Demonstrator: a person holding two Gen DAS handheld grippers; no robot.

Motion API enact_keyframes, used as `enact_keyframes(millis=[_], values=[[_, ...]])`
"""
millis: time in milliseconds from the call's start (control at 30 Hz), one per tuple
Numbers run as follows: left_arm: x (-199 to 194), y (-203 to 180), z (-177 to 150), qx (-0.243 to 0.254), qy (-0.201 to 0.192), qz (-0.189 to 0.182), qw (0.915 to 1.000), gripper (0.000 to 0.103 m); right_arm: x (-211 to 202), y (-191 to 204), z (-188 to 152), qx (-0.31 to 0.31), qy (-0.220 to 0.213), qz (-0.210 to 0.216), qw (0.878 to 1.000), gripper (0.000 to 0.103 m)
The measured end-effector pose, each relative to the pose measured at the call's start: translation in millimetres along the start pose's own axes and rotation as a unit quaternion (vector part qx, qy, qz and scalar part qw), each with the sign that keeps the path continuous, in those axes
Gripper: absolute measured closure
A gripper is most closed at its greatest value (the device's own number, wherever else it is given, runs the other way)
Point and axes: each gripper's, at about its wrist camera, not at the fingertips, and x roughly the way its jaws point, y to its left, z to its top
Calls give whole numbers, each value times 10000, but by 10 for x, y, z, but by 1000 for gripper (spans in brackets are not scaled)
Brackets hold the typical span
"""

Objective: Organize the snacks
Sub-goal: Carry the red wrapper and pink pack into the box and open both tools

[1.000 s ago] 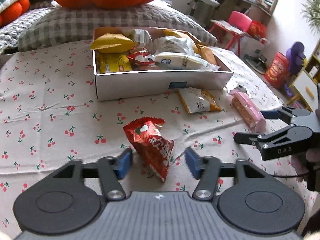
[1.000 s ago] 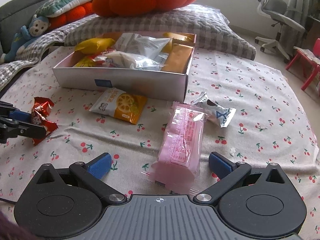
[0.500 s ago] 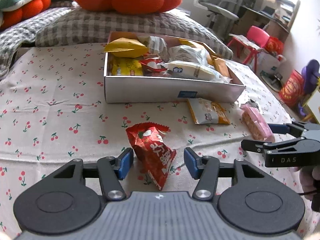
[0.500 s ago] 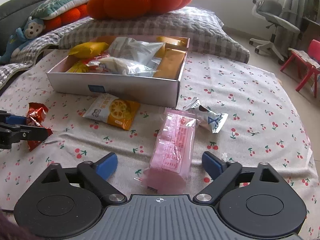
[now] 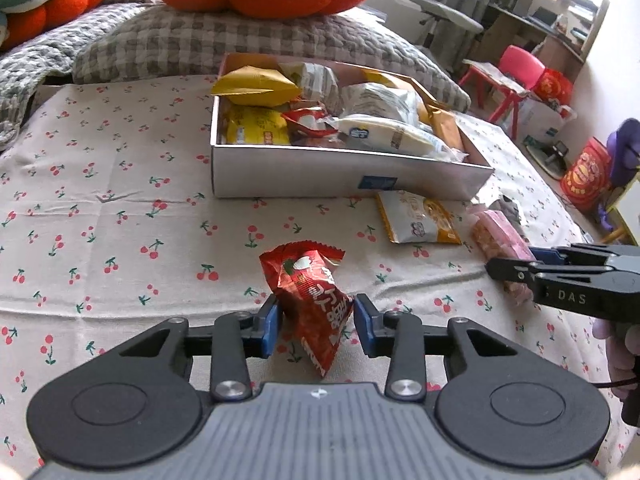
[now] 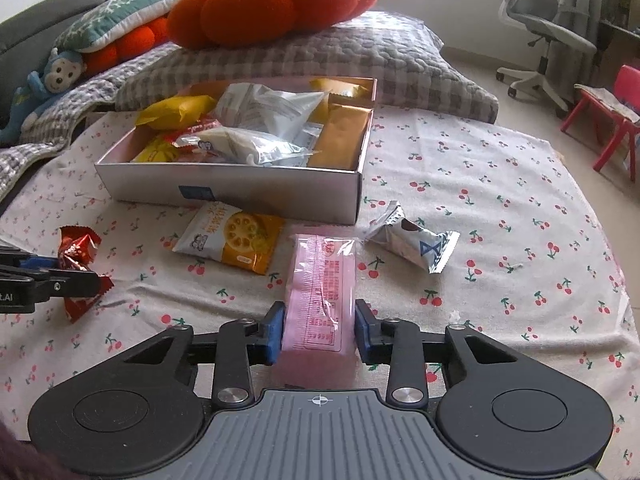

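Note:
In the left wrist view a red snack packet point(image 5: 310, 292) stands on the cherry-print cloth between the blue pads of my left gripper point(image 5: 316, 322). Its jaws are closing and both pads touch the packet's sides. In the right wrist view my right gripper point(image 6: 318, 330) is closing on the near end of a pink wafer packet point(image 6: 322, 276), with both pads pressed against it. The white cardboard box point(image 5: 304, 176), full of snack packets, sits behind both. The right gripper point(image 5: 516, 268) also shows at the right edge of the left wrist view.
A white-and-orange snack bag point(image 6: 232, 236) lies just in front of the box point(image 6: 240, 192). A silver wrapped snack point(image 6: 412, 240) lies to the right of the pink packet. Checked pillows and an orange pumpkin cushion point(image 6: 272, 4) rise behind the box. The cloth drops off at the right.
Both grippers have narrowed from wide open onto their packets: the left onto the red packet, the right onto the pink one. Neither hand has shifted much.

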Motion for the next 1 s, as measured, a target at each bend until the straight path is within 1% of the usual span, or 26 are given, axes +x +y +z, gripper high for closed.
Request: enact_keyframes(millis=[200,333,467,633,800,1000], values=[[-30,-60,39,211,13,-39,9998,69,-27,-16,42,117,90,22,9999,72],[-61,-98,79,377,55,31,9993,70,-52,-30,61,155,131,-31,9998,72],[-103,-79,124,314,66,28,9995,71,-116,-20,91,151,135,-13,9998,72],[-161,-69,193,220,-16,-9,9998,71,-201,-11,148,202,122,1,9997,72],[-226,-69,307,126,-193,-70,9997,71,-312,13,231,190,-36,123,9997,72],[-233,-76,475,28,-433,-84,9990,71,-420,12,426,354,-289,294,9985,72]])
